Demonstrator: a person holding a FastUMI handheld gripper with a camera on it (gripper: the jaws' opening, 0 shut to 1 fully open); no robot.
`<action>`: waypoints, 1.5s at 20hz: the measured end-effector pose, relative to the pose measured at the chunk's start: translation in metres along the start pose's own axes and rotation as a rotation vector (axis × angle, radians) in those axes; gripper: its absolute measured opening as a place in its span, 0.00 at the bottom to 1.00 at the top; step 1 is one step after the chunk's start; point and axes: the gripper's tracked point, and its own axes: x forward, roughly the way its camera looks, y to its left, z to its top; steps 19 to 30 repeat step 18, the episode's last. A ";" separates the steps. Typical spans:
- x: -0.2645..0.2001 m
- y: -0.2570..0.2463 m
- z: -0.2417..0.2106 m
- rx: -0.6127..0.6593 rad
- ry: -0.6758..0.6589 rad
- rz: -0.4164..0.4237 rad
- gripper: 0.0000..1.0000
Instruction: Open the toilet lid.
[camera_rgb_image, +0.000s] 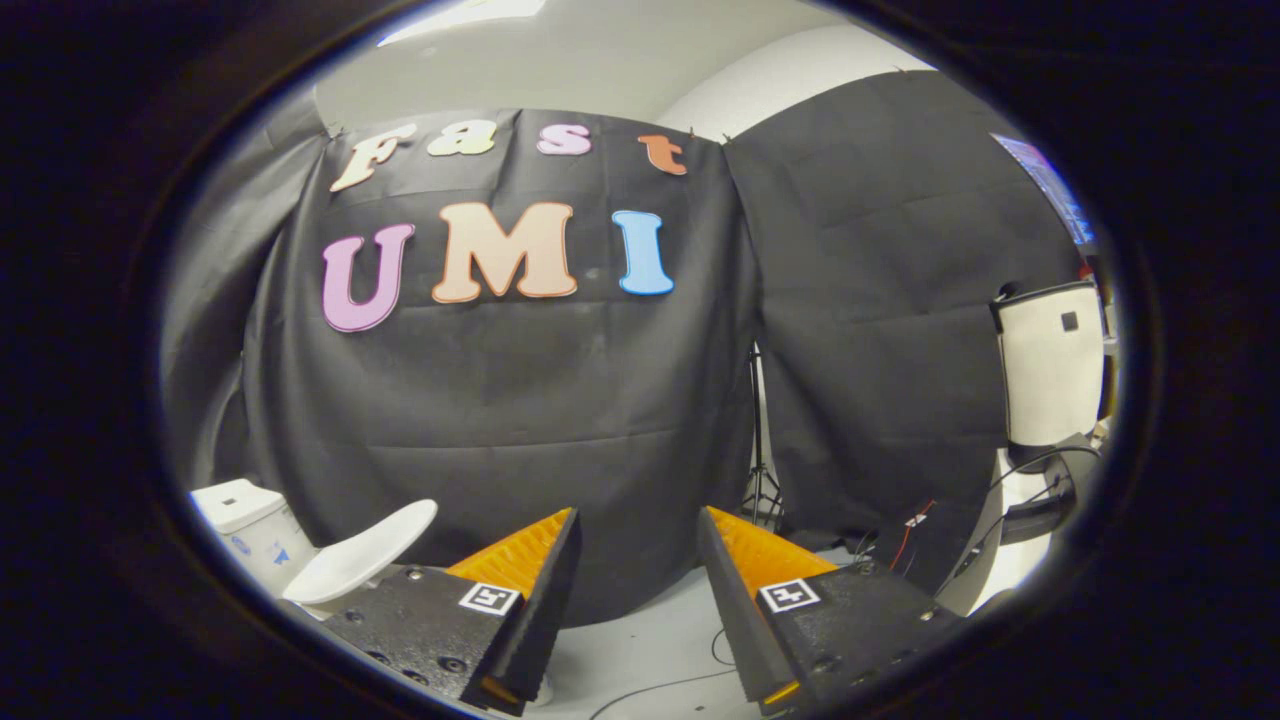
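From the gripper's own camera, the gripper (635, 545) points at the black cloth wall (520, 400), its two fingers spread well apart with nothing between them but bare floor (640, 640) and a loose cable (660, 690) lying there. It holds nothing.

The toilet (300, 560) sits low and off to the left of the left finger, close against the wall. Its tank (245, 520) stands nearest the wall, and the lid (365, 560) shows as a pale oval, tilted partway up, not flat and not leaning back on the tank. How far it is raised I can't say for sure through this curved lens.

Right of the toilet, well apart from it, a tripod (760, 480) stands against the wall, and farther right a white bag (1050, 365) sits above a tangle of wires.

To my eye the fingers are aimed wide of the lid. The sound way would be to swing left until the lid's free edge lies between the fingers, come in under that edge, and push up and back toward the tank, gently, so it doesn't slam.
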 end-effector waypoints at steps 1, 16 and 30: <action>0.000 -0.001 0.000 0.003 -0.001 -0.001 0.72; 0.021 -0.017 0.007 -0.029 0.033 0.003 0.76; 0.030 -0.022 0.017 -0.042 0.026 0.016 0.75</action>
